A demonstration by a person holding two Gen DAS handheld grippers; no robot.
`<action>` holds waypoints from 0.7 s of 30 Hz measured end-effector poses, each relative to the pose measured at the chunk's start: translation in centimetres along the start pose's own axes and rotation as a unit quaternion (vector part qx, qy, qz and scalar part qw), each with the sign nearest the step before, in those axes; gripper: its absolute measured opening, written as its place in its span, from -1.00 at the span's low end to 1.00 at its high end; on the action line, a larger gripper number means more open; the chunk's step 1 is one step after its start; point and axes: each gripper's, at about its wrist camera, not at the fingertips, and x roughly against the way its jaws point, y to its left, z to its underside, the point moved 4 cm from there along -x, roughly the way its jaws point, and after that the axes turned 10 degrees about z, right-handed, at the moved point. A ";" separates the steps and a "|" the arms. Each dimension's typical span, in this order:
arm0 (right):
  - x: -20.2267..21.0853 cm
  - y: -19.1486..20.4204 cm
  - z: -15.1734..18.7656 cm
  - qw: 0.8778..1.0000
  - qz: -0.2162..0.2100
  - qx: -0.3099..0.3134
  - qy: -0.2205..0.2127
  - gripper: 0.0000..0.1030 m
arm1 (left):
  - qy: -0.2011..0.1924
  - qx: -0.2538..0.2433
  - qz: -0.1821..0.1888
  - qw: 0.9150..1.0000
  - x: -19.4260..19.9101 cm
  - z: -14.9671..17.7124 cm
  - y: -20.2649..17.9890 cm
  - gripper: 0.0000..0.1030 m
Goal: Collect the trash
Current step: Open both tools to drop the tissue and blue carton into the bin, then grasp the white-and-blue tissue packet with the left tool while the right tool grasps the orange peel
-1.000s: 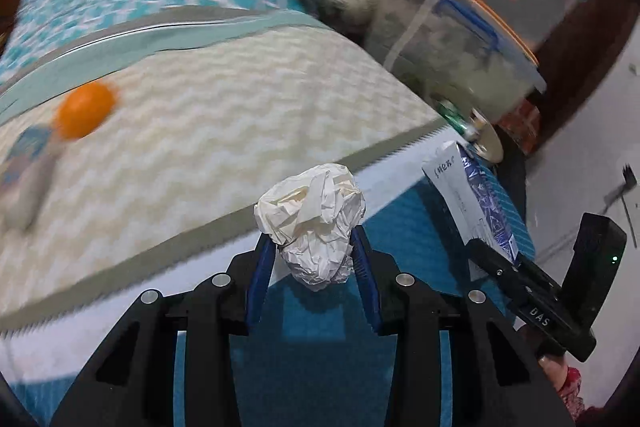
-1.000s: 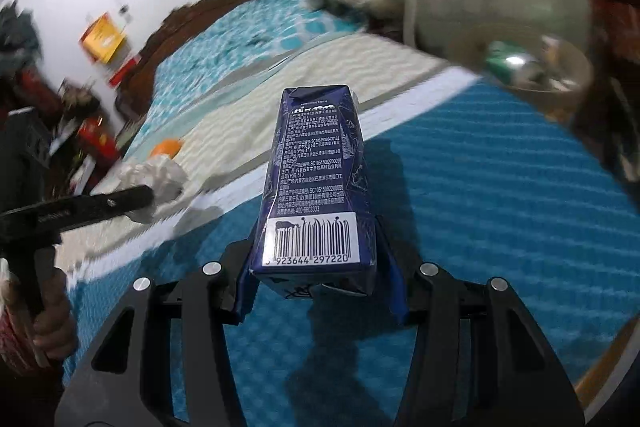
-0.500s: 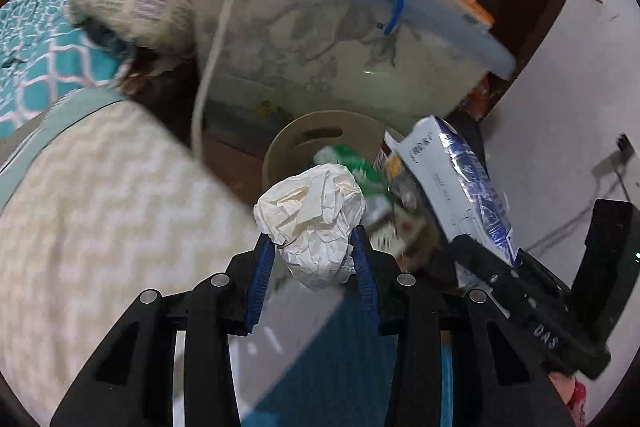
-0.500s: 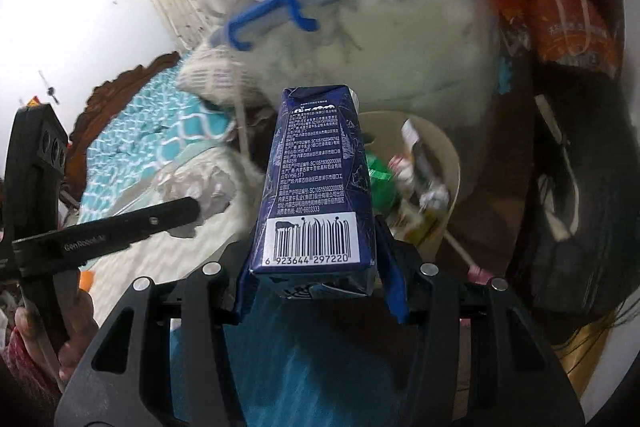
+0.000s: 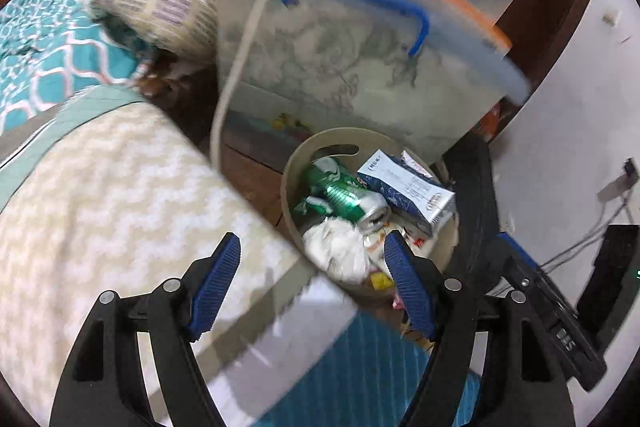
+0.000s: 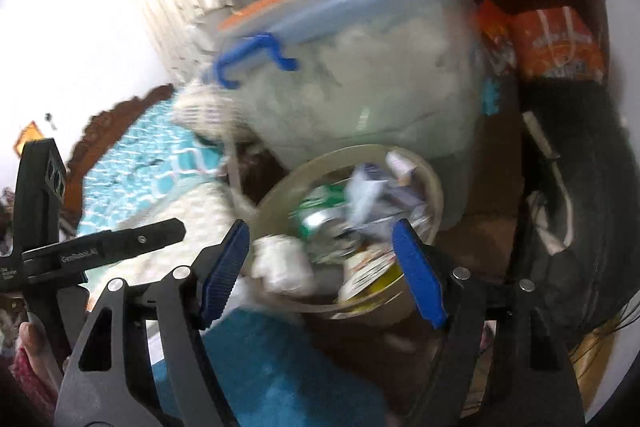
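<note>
Both grippers hang over the beige bin [image 5: 289,183], left gripper [image 5: 312,283] and right gripper [image 6: 320,267] just sprung wide and empty, so paper wad [image 5: 340,247] and blue carton [image 5: 408,187] drop among the trash.

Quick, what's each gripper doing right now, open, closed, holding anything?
Left gripper: open, jaws just opened; the crumpled paper lies in the trash bin.
Right gripper: open, jaws just opened, empty; the blue carton is in the bin.
</note>
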 end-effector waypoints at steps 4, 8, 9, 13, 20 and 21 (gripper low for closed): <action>2.2 4.2 2.1 0.998 -0.066 0.012 0.015 0.46 | -0.033 0.005 -0.034 0.999 7.0 3.3 2.0 0.45; 2.0 10.6 5.5 0.988 -0.131 0.045 0.070 0.44 | -0.060 0.022 -0.115 0.991 15.5 8.0 7.2 0.51; 1.7 12.0 6.4 0.985 -0.144 0.050 0.087 0.43 | -0.066 0.029 -0.139 0.988 17.5 9.2 8.6 0.54; 1.1 18.6 10.6 0.964 -0.200 0.075 0.156 0.41 | -0.078 0.070 -0.306 0.946 26.9 14.0 16.6 0.79; 0.6 32.0 16.6 0.924 -0.258 0.173 0.221 0.39 | -0.027 0.150 -0.438 0.886 31.1 19.8 28.1 0.83; 0.3 34.5 17.4 0.916 -0.266 0.191 0.230 0.41 | -0.023 0.167 -0.420 0.892 30.7 20.3 29.1 0.83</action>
